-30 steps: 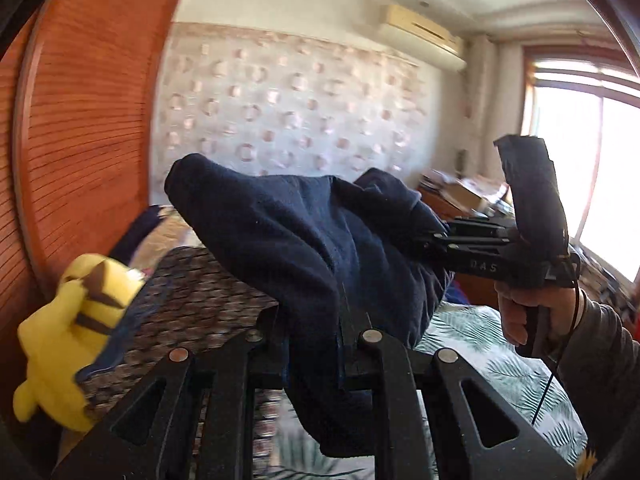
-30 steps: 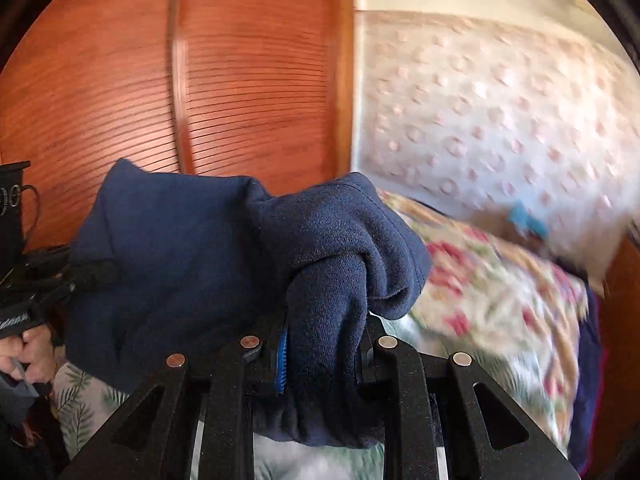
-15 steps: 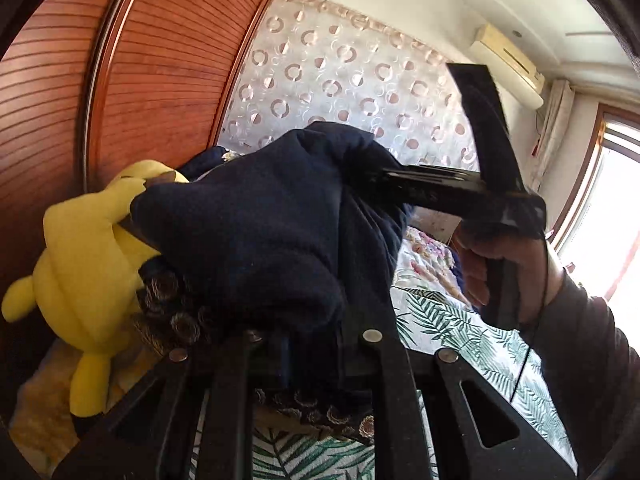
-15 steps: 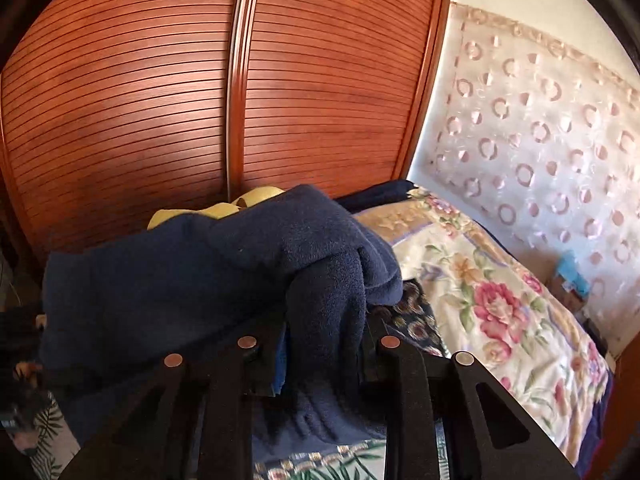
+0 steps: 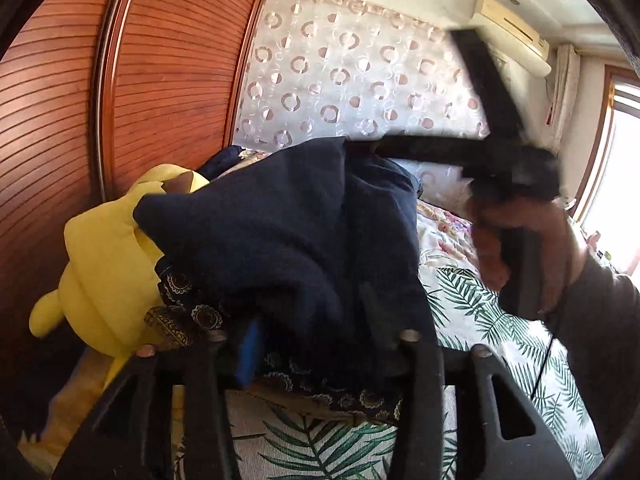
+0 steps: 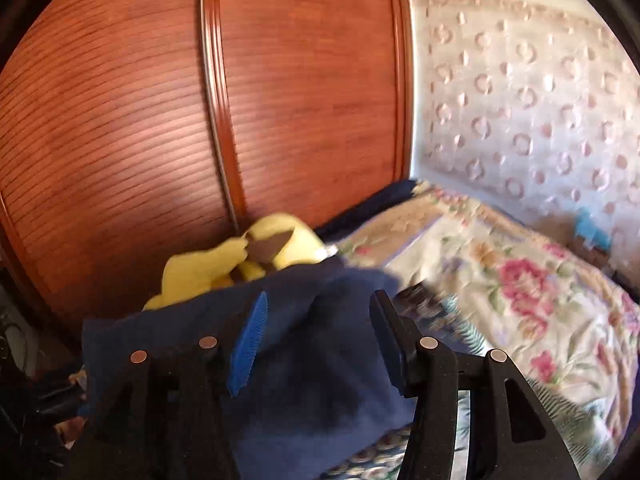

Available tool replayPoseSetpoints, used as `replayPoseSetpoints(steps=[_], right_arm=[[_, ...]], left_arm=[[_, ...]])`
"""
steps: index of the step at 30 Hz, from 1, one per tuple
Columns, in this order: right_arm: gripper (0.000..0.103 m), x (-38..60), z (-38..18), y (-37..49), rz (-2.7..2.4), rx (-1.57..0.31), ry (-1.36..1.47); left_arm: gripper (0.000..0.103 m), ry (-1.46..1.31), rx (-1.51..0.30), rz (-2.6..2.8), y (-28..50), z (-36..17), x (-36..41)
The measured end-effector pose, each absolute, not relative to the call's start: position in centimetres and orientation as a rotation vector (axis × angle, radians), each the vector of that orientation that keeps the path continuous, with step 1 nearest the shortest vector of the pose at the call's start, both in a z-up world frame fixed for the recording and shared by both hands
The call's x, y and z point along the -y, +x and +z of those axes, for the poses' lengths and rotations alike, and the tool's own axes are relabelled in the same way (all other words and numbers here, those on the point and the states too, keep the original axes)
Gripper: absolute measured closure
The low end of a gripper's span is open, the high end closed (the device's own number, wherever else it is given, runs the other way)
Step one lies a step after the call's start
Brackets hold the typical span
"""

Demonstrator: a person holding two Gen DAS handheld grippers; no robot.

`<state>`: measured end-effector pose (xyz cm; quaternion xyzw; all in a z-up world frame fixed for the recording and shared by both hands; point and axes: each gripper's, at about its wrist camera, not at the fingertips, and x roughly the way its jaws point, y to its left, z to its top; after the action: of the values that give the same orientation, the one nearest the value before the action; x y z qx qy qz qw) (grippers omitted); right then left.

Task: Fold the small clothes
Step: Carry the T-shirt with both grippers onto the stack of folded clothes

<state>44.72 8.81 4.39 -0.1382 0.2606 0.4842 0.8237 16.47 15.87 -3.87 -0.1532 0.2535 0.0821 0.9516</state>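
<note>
Both tongs, the left tongs [image 5: 312, 336] and the right tongs [image 6: 316, 340], are opening with the navy garment [image 5: 280, 232] between their jaws, heaped on a dark patterned cloth [image 5: 188, 316] on the bed [image 5: 480, 312]. Its folds may slump against the near yellow plush toy [image 5: 104, 264]. Far left stand wooden wardrobe doors [image 6: 120, 120]; circle-patterned wallpaper [image 5: 340, 80] lies beyond.

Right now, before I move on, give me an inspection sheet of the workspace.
Surface: bed with palm-leaf sheet.
Job's things: dark navy fleece garment, bunched on a dark paisley cloth.
Clutter: yellow plush toy; floral quilt.
Grippers: left gripper opening, garment between its fingers; right gripper opening, pads clear of the fabric.
Cables: thin black cable beside the sleeve.
Surroundings: slatted wooden wardrobe, patterned curtain.
</note>
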Motion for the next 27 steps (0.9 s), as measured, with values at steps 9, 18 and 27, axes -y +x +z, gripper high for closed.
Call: replayPoseSetpoints(steps=[9,18,27], right_arm=[[0.048,-12.4,-0.6,47.3,0.918,-0.611,-0.316],[0.047,-6.3,0.3,40.1,0.858,-0.553,-0.244],[0.037,4.1,2.0,28.6,0.705,-0.489,-0.172]], left_arm=[[0.021,-0.224,-0.488,0.173,14.6,-2.4,-15.7],[0.015,-0.142,-0.464,0.154,12.8,-0.8,-14.0],[0.015,-0.113,-0.456,0.074,11.0,0.8,-10.4]])
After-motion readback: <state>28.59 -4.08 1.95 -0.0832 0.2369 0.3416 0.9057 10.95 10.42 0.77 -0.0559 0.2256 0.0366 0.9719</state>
